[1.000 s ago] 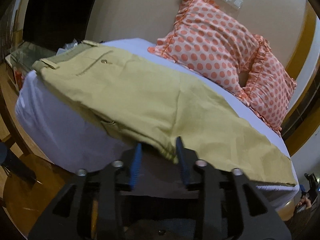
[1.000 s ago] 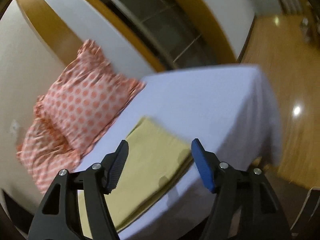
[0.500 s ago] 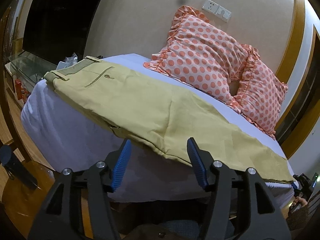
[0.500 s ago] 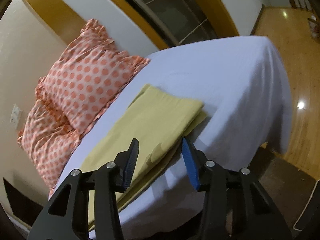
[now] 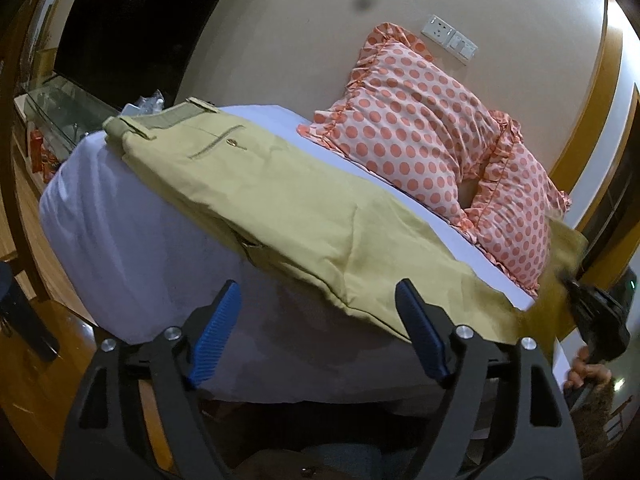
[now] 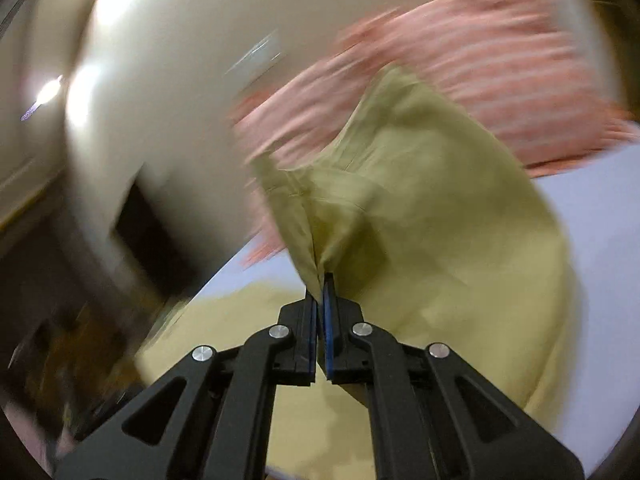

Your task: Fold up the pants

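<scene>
The khaki pants (image 5: 280, 204) lay lengthwise along the near edge of the bed (image 5: 120, 216), waistband at its left corner and the leg end lifted off the sheet at the right corner. The right gripper (image 6: 320, 296) was clamped tight on that cuff, the fabric hanging bunched from its closed pads in a blurred view. The left gripper (image 5: 320, 328) hovered just off the near edge with its blue pads (image 5: 214, 338) wide apart, holding nothing, while two polka-dot pillows (image 5: 432, 152) leaned against the wall behind.

Two orange polka-dot pillows (image 5: 432, 136) lean on a white-sheeted bed (image 5: 120, 240) below what looks like a wall socket (image 5: 448, 38).
</scene>
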A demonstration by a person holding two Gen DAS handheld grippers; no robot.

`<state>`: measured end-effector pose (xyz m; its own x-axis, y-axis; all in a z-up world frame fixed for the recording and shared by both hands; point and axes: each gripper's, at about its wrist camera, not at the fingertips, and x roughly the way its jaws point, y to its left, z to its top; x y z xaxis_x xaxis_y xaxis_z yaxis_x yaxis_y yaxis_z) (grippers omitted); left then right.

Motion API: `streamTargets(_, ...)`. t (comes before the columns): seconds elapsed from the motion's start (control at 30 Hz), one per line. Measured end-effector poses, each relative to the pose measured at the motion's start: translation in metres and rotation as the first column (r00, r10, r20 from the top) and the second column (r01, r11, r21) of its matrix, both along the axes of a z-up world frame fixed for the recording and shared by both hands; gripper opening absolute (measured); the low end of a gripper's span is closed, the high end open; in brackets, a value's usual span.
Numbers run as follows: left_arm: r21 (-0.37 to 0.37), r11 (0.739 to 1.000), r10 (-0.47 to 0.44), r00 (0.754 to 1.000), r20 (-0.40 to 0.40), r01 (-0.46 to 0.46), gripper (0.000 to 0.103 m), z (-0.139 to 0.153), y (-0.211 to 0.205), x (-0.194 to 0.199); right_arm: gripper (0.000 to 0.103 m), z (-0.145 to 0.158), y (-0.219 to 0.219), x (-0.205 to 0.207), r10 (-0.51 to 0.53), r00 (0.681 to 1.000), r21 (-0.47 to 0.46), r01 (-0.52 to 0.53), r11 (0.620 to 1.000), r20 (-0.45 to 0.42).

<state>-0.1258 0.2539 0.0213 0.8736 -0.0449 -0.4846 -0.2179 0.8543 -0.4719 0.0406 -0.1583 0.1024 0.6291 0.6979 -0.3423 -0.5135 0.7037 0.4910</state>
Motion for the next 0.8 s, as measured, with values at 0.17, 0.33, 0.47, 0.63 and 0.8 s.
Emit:
streamTargets(0.17,-0.016,0.999,-0.052,0.999,-0.008,0.052,0.085,-0.003,-0.006,0.010,0.022,-0.045,0.130,-0.020,0.301,0.943,-0.335,-0.333,0.881,-0.143)
streamTargets(0.33,-0.018,0.995,-0.093,0.996,-0.015,0.093,0.086,-0.006,-0.013,0.028,0.083,-0.033,0.117,-0.039,0.277,0.959,-0.261,-0.285,0.922,-0.066)
streamTargets(0.47,-0.025,0.995,-0.098,0.994,-0.055,0.097,0.086,-0.011,-0.017,0.045,0.084,-0.026,0.099,-0.035,0.234,0.971,-0.214,-0.240,0.947,-0.056)
streamTargets(0.63,-0.080,0.996,-0.055,0.991,-0.119,0.045,0.087,-0.019,-0.012,0.057,0.084,-0.031,0.094,-0.030,0.228,0.970,-0.197,-0.239,0.951,-0.078)
streamTargets(0.8,-0.081,0.996,-0.036,0.994,-0.102,0.028,0.086,-0.008,-0.007,0.059,0.086,-0.034,0.096,-0.030,0.238,0.967,-0.189,-0.251,0.949,-0.086)
